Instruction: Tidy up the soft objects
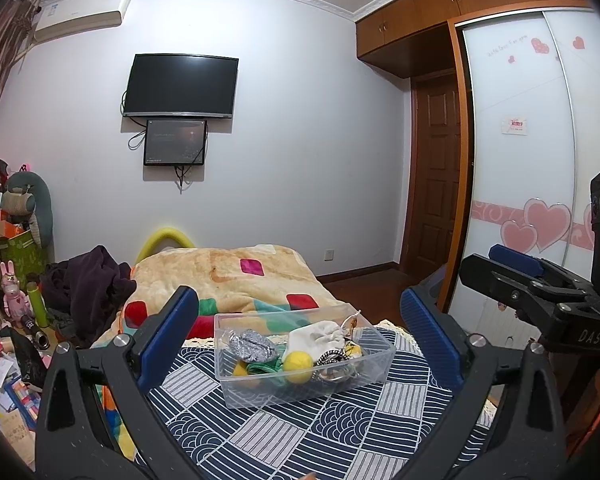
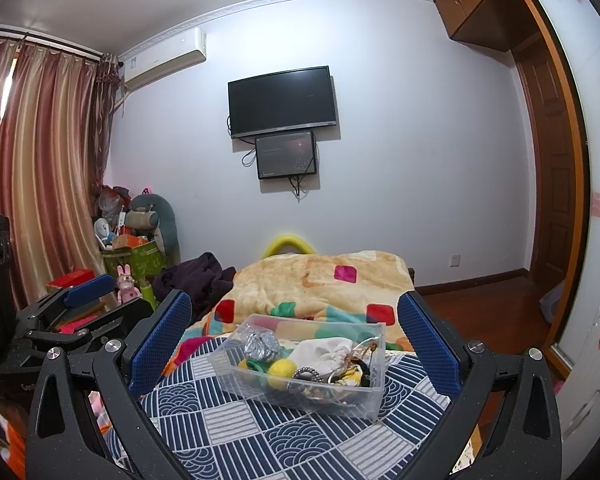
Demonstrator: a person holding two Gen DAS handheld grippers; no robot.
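We are holding the left gripper [image 1: 300, 336] and right gripper [image 2: 296, 344] wide apart, gripping nothing, above the patterned cloth [image 1: 284, 432]. The clear plastic bin [image 1: 380, 356] is sitting on it, holding a white pouch [image 1: 320, 336], yellow balls [image 1: 297, 367] and, apparently, silver scrunchies [image 1: 252, 345].

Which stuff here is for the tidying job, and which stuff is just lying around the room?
For the job:
clear plastic bin
white drawstring pouch
yellow balls
silver scrunchie
left gripper and right gripper, both open and empty

Just lying about:
orange blanket
dark clothes heap
pink bunny toy
wall TV
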